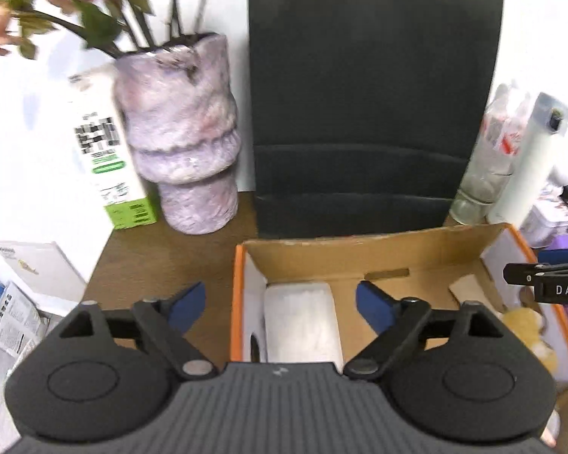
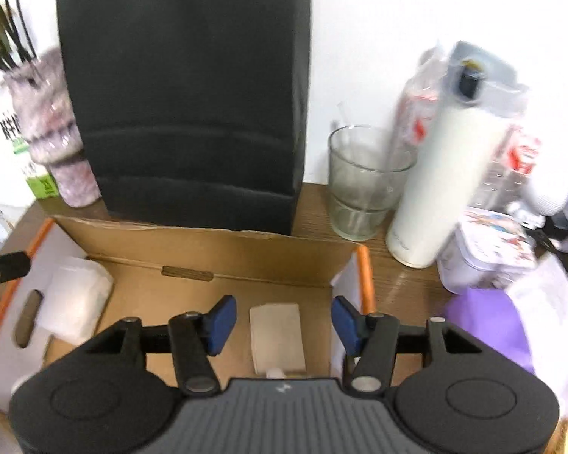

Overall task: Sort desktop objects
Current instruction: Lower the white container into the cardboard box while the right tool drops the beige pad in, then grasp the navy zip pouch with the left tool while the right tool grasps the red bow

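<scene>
Left wrist view: I am holding the left gripper (image 1: pixel 280 302) over the near left end of the cardboard box (image 1: pixel 359 244), lower centre of the frame. Its blue pads (image 1: pixel 187 302) are standing wide apart, gripping nothing. One pad is hanging outside the box's orange-edged left wall, the other inside. A white packet (image 1: pixel 303 321) is lying on the box floor between them, untouched. A yellow plush item (image 1: pixel 526 321) is sitting at the lower right of the box, under the tip of the right gripper's black finger (image 1: pixel 541 276). Behind the box, a black paper bag (image 1: pixel 371 94) is filling the upper centre; a mottled purple vase (image 1: pixel 181 132) is standing to its left.

Right wrist view: I am holding the right gripper (image 2: pixel 284 321) over the box's right end. Its jaws are parted partway, empty. A small beige card (image 2: pixel 278 336) is lying on the floor between them, not touched. At centre right, a drinking glass (image 2: pixel 363 185) is standing beside a white flask (image 2: pixel 431 174).
</scene>
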Tool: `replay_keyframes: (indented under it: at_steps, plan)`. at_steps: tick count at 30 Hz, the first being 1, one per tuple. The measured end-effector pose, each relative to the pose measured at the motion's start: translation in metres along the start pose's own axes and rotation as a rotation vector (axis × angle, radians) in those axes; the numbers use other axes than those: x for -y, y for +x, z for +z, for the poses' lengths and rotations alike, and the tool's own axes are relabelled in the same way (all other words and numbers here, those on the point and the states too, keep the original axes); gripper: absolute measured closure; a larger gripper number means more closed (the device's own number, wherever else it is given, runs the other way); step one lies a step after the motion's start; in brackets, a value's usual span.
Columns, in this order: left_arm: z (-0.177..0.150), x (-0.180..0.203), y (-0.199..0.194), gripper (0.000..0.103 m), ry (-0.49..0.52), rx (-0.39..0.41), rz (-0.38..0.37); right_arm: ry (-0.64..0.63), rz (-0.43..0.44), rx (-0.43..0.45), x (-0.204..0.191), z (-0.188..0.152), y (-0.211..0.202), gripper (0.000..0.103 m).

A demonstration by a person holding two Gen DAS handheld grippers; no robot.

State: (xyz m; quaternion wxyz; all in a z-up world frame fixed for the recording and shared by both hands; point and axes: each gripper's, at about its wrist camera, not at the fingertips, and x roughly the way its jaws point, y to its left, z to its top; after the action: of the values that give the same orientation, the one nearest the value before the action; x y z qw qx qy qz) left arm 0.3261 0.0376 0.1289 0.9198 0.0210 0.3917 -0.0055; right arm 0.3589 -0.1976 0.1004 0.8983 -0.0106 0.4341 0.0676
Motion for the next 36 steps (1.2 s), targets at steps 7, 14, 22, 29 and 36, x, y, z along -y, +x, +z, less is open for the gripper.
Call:
replay_keyframes:
  at_steps: [7, 14, 22, 29, 36]
  plan:
    - [-0.075, 0.002, -0.074, 0.000, -0.035, 0.066, 0.051, 0.030, 0.103, 0.076, -0.009, -0.084, -0.079, 0.036]
    - [-0.217, 0.018, -0.146, 0.000, -0.103, 0.171, -0.071, 0.002, 0.099, 0.232, -0.027, -0.222, -0.143, 0.019]
    - [-0.336, 0.028, -0.177, 0.000, -0.108, 0.195, -0.075, -0.045, 0.058, 0.218, -0.037, -0.343, -0.166, 0.017]
    - [-0.356, 0.028, -0.185, 0.000, -0.123, 0.307, -0.068, -0.077, 0.124, 0.332, -0.032, -0.383, -0.194, 0.007]
    - [-0.356, 0.027, -0.176, 0.000, -0.128, 0.226, -0.090, -0.033, 0.132, 0.338, -0.027, -0.381, -0.191, 0.007]
